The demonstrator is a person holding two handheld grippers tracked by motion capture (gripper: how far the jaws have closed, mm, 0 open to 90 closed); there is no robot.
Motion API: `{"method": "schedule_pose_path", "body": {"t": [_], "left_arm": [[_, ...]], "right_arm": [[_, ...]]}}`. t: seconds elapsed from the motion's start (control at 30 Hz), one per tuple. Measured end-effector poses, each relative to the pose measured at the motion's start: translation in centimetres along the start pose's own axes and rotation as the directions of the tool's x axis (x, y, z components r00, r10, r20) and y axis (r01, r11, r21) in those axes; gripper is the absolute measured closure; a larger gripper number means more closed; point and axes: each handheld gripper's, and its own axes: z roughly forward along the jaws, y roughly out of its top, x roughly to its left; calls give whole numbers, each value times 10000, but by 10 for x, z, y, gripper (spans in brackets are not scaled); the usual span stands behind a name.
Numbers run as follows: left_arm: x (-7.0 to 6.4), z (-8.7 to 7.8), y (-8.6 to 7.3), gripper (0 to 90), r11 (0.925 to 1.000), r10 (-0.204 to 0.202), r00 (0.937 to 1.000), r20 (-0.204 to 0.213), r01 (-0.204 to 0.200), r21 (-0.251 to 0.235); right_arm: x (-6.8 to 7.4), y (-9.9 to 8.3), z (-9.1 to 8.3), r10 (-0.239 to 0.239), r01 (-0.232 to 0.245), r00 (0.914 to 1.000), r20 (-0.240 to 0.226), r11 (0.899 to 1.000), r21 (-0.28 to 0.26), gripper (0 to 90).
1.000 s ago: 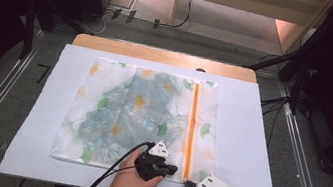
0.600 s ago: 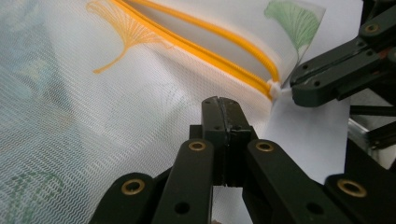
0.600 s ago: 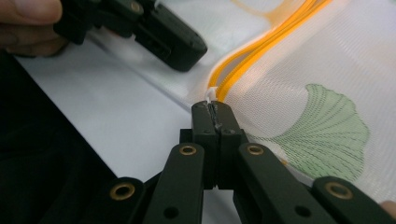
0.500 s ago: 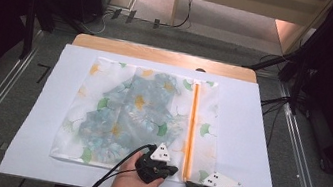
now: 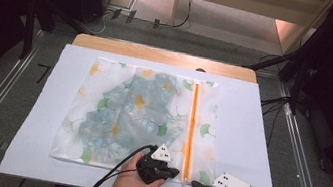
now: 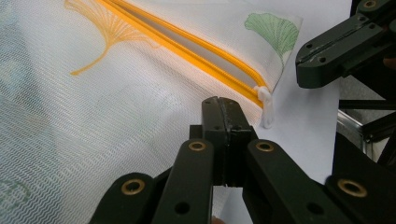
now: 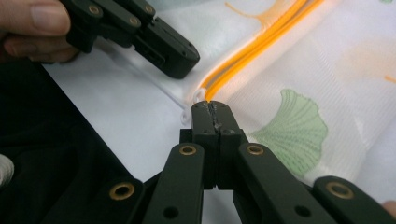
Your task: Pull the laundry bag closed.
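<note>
A white mesh bag [image 5: 141, 115] printed with green and orange leaves lies flat on a white sheet [image 5: 243, 136]. An orange zipper [image 5: 192, 123] runs along its right side, and its white pull [image 6: 266, 100] sits at the near end. My left gripper [image 5: 175, 172] is shut, its tip over the bag's near edge just left of the zipper [image 6: 223, 103]; whether it pinches any mesh is unclear. My right gripper [image 5: 193, 184] is also shut and points at the pull [image 7: 200, 95] from the right. In the left gripper view it sits a little apart from the pull.
The sheet covers a wooden table [image 5: 160, 54] with metal rails along both sides. Cables trail from both grippers toward the near edge. Dark stands and cables stand on the floor beyond the table.
My right gripper has moved left and slightly forward, toward the near end of the zipper. The left gripper and the bag have stayed put.
</note>
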Motion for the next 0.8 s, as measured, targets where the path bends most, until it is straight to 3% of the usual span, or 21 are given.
{"method": "schedule_pose_path", "body": {"t": [0.17,0.2,0.27,0.33,0.4,0.53,0.63,0.8], "left_arm": [[1,0,0,900,10000,-5,10000,23,5,62],[0,0,0,900,10000,3,10000,-1,-3,25],[0,0,0,900,10000,-26,10000,22,26,11],[1,0,0,900,10000,-2,10000,40,2,58],[-1,-1,0,900,9999,129,9999,-91,-129,38],[-3,0,2,900,9997,171,9998,-131,-173,-163],[-4,1,2,897,9994,233,9997,-62,-234,-260],[-7,5,3,900,9994,344,9993,-172,-344,15]], "right_arm": [[4,0,8,-76,55,9995,320,9979,653,900],[5,0,8,-94,78,9995,310,9986,531,900],[9,5,4,-351,363,9988,337,9987,-350,900],[10,10,5,-447,494,9971,609,9958,-774,900],[9,16,14,-290,337,9971,711,9972,-661,900],[3,14,31,55,-76,9947,1023,9998,197,900],[-6,13,30,1035,-1039,9938,406,9946,74,900],[-2,11,27,577,-582,9967,577,9983,73,900]]}}
